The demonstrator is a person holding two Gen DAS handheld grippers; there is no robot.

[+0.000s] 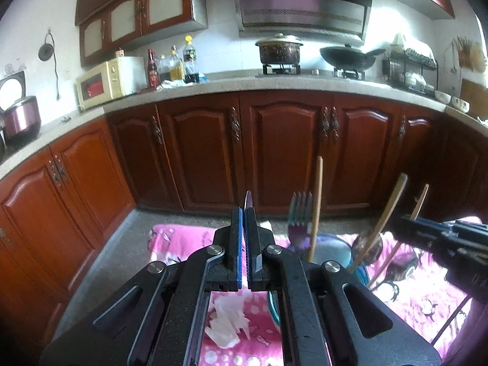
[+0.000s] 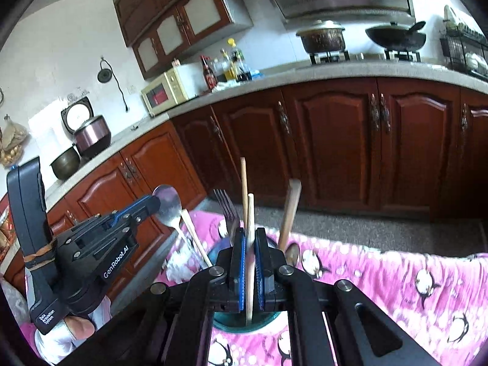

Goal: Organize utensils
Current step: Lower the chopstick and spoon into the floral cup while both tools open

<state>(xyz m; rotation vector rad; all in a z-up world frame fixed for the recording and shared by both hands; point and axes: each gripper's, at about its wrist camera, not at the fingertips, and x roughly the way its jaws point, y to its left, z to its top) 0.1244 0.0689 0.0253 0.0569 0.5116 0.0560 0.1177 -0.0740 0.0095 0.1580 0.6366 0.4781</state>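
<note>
two grippers: both clamped on utensils over the pink penguin cloth (image 2: 396,277)
left gripper (image 2: 154,204): pinching a metal spoon (image 2: 167,204) by the bowl (edge-on in its own view)
right gripper (image 2: 250,244): squeezing an upright chopstick (image 2: 250,222)
teal holder (image 2: 244,324): just beneath, with fork (image 2: 227,210) and wooden handles

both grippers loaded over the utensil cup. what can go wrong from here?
1. The left gripper pinches the metal spoon at the bowl, with the long handle hanging free toward the cup, so it could pivot or slip out.
2. The right gripper holds a wooden chopstick close to the fork and the other sticks standing in the cup; lowering it may knock them or tip the cup.
3. Both grippers crowd the same cup, so they could collide.
</note>
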